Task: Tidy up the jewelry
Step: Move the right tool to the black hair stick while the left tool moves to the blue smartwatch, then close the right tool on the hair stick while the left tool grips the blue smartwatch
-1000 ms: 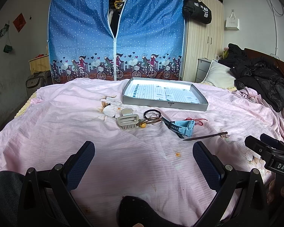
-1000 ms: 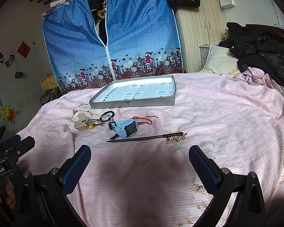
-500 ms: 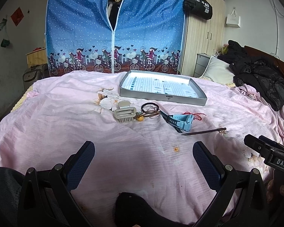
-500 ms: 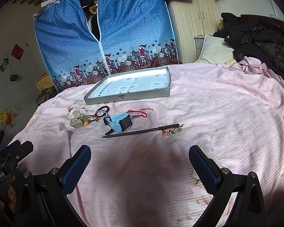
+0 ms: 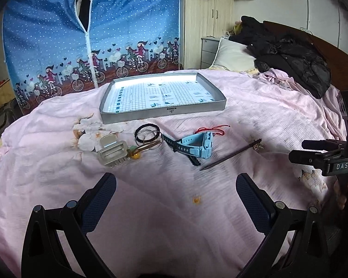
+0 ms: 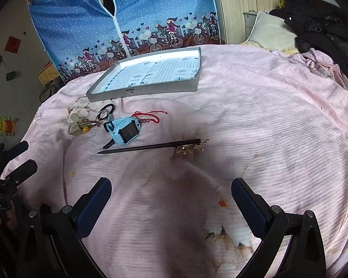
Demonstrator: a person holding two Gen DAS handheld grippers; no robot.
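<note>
1. The left gripper [image 5: 175,193] hangs low over the pink bedsheet [image 5: 46,173] with its blue-padded fingers spread wide and nothing between them.
2. The right gripper [image 6: 171,198] hangs likewise above the sheet, jaws wide apart and empty; from the left wrist view its black body shows at the right edge.
3. Just beyond the right gripper lies a dark hair stick [image 6: 148,147], its ornamented end pointing right, flat on the sheet.
4. Just past it sits a light blue watch [image 6: 125,133], its dark screen showing in the right wrist view, its black strap trailing toward the stick.
5. A red cord bracelet [image 6: 148,118] lies close behind the watch.
6. Left of the watch are black and metal rings [image 5: 148,135], a beige hair claw [image 5: 112,151] and a small yellow bead [image 5: 135,155], bunched together.
7. Farther back, a shallow grey tray [image 5: 162,112] with a grid-printed liner rests on the bed, holding no jewelry.
8. Behind the bed stands a blue fabric wardrobe [image 5: 58,34].
</note>
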